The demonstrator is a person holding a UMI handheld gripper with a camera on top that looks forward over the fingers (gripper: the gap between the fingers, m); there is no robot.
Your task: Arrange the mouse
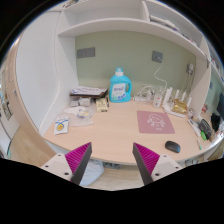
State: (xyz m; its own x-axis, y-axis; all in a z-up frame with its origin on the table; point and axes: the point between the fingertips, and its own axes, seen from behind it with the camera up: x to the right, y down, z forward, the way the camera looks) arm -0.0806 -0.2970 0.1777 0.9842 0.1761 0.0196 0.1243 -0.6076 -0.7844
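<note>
While your gripper [112, 160] hangs open and empty, the mouse [173, 146] lies ahead-right, beside the mat [155, 123] on the desk [110, 135].

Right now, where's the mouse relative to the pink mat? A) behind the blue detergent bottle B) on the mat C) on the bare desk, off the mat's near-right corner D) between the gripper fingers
C: the dark mouse lies on the bare desk, just off the pink mat, beyond the open gripper, far from the blue detergent bottle.
</note>
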